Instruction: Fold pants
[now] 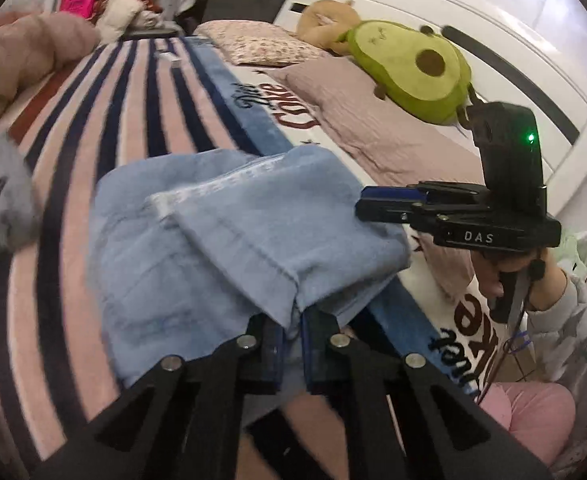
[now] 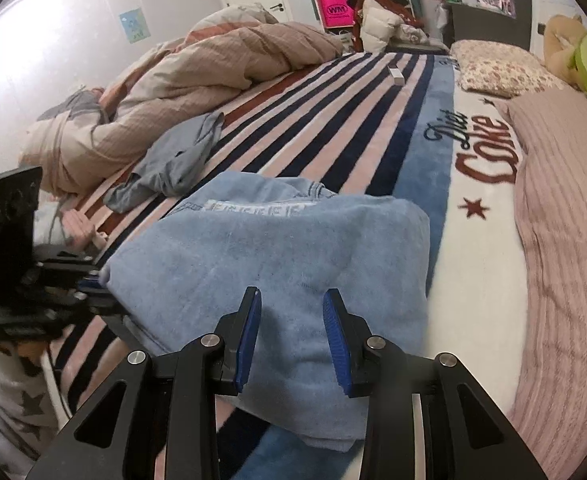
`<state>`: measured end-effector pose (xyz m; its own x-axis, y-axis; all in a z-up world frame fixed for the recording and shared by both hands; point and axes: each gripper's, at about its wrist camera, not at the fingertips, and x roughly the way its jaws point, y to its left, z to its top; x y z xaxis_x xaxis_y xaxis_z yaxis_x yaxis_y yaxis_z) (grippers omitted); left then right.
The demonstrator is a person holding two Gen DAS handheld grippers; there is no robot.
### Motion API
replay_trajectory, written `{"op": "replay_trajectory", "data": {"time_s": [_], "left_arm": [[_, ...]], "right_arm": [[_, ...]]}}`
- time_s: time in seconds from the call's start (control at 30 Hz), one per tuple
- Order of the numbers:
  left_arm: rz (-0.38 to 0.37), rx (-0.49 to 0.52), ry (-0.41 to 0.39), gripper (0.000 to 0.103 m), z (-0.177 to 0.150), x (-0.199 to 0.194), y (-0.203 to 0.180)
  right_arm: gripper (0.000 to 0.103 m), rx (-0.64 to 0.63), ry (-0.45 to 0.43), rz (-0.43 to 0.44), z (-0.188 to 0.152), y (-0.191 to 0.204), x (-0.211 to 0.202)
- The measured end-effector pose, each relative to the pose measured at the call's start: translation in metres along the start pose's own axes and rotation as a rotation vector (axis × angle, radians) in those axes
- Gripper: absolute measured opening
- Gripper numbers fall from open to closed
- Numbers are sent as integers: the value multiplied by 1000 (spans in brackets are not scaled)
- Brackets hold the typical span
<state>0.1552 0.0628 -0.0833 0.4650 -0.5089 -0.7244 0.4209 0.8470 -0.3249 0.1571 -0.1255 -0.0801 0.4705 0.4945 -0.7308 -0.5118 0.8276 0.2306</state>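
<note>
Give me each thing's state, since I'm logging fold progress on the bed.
Pants: light blue, folded into a stack on the striped blanket.
Left gripper: shut on a pants edge.
Right gripper: jaws apart over the pants; grip unclear.
Grey garment: crumpled, unfolded, beside the pants.
Duvet: bunched up at the bed's far side.
Avocado plush: lying by the headboard.

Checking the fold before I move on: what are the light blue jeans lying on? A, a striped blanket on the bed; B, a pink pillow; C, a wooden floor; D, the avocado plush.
A: the folded jeans lie on the striped blanket spread over the bed, with its dark and pink stripes showing beside and beyond them.
</note>
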Motion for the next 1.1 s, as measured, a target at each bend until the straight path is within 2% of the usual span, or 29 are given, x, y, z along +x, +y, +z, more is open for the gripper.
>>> {"op": "replay_trajectory", "data": {"time_s": [0.13, 0.23, 0.27, 0.3, 0.33, 0.4, 0.5, 0.6, 0.63, 0.7, 0.77, 0.83, 0.87, 0.93, 0.97, 1.03, 1.1], "left_arm": [[6, -34, 56, 4, -18, 0, 9], [-18, -33, 42, 10, -19, -4, 8], [-38, -49, 31, 30, -15, -7, 10], [-47, -62, 15, 59, -10, -9, 12], [-52, -75, -11, 67, -4, -10, 15], [-75, -98, -49, 68, 8, -14, 22], [-143, -191, -76, 68, 29, -3, 38], [-101, -243, -32, 68, 44, 24, 50], [-85, -252, -17, 66, 48, 32, 53], [-44, -288, 9, 55, 55, 50, 61], [-47, -316, -7, 50, 59, 56, 66], [-52, -355, -11, 29, 64, 62, 73], [-48, -362, -5, 15, 66, 64, 75], [-12, -348, -27, 11, 69, 63, 74], [33, -328, -51, 2, 70, 59, 73], [97, -320, -121, 2, 67, 44, 74], [148, -300, -149, 2, 67, 37, 72]], "right_arm": [[29, -11, 33, -21, -1, 4, 14], [29, -6, 54, -34, -7, 3, 23], [29, -6, 57, -36, -8, 3, 23], [29, -4, 58, -34, -9, 2, 23], [29, 0, 60, -31, -9, 0, 22], [29, 4, 61, -26, -11, -1, 21], [29, -7, 60, -30, -12, 0, 21], [29, -18, 58, -34, -14, 2, 21], [29, -20, 57, -31, -14, 1, 20], [29, -18, 55, -24, -15, 1, 20], [29, -16, 53, -18, -15, -1, 20], [29, -13, 51, -14, -16, -2, 20], [29, -9, 49, -13, -17, -2, 21], [29, -4, 46, -8, -17, -2, 20], [29, -4, 44, -5, -16, -2, 20], [29, -4, 40, 6, -16, -3, 19], [29, 2, 34, 17, -16, -3, 18]]}}
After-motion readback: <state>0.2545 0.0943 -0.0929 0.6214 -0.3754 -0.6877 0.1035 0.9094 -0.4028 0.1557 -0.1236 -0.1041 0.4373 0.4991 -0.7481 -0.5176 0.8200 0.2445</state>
